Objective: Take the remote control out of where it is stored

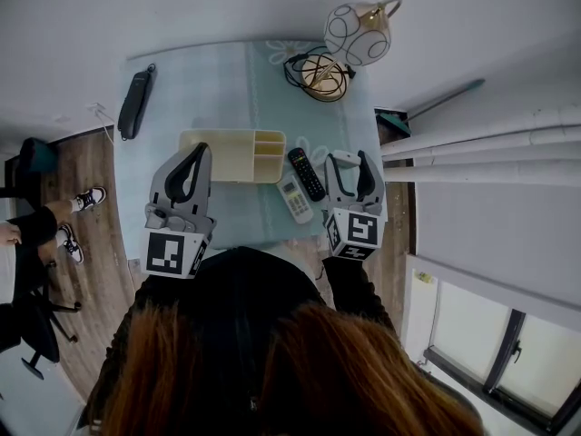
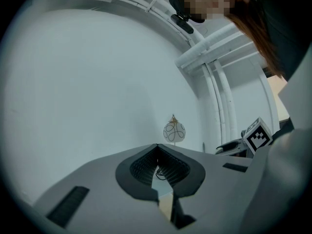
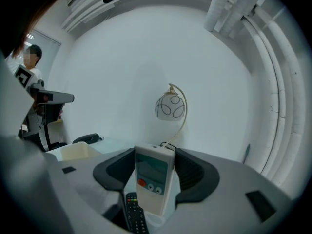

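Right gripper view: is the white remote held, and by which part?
Apparently not: the right gripper has jaws apart, a gap shows beside the white remote, and the head view shows it lying flat on the table.

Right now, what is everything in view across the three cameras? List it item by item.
table cloth: one, pale blue-green, covering the table.
organiser tray: one, cream, mid-table, nothing visible in it.
black remote: one, black, on the cloth right of the tray.
white remote: one, white with a grey screen, on the cloth beside the black remote, nearer the person.
lamp: one, white globe on a gold ring base, far side of the table.
handset: one, black, table's left edge.
seated person: one, black-and-white shoes, left of the table.
left tool: one, grey, near the tray's left end, jaws together.
right tool: one, grey, right of the remotes, jaws apart; its own view shows the white remote between them.
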Tool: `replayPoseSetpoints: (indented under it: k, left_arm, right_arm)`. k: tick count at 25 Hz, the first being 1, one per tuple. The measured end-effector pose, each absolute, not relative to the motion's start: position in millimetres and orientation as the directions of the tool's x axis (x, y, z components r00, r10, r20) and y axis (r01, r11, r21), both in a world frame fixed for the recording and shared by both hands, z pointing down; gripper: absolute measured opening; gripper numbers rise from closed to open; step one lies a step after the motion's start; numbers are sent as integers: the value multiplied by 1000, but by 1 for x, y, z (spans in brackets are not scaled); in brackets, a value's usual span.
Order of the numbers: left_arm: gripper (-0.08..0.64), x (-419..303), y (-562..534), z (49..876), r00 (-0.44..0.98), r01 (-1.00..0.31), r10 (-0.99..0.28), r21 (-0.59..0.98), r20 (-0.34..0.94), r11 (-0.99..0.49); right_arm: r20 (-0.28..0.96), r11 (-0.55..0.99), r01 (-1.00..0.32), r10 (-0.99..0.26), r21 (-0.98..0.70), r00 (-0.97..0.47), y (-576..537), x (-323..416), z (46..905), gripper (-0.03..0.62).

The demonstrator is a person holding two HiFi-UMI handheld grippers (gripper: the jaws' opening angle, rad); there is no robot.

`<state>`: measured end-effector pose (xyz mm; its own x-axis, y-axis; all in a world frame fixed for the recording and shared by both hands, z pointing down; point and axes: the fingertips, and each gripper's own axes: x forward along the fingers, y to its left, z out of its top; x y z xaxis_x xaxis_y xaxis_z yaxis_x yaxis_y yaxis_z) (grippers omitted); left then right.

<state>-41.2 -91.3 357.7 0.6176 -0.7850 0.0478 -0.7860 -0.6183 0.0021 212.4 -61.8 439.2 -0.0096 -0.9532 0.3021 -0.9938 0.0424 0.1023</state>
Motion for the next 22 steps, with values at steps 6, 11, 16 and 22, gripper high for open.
replayPoseSetpoints:
  k: [6,11,16,22]
  left_arm:
    - [5,-39,-92,360,624,-781,-780,1,50,-625]
    - [5,-33,-92,362,640,-768,-767,3,56,-641]
    - [5,-23,-93,363,662,-748,-747,10,60,-663]
    - [5,-10,-91,365,691,-722,-720,15,63,-692]
  right_arm:
    - [387,20,-992,-922,124,29,-40,235,472,268]
    - [419,-5,-992,-906,123,56,-27,244,486,269]
    - [433,-32,-994,-899,104,74,-18,250,490,269]
    - [435,-71,-995,-895,77,98,-8,256,491,268]
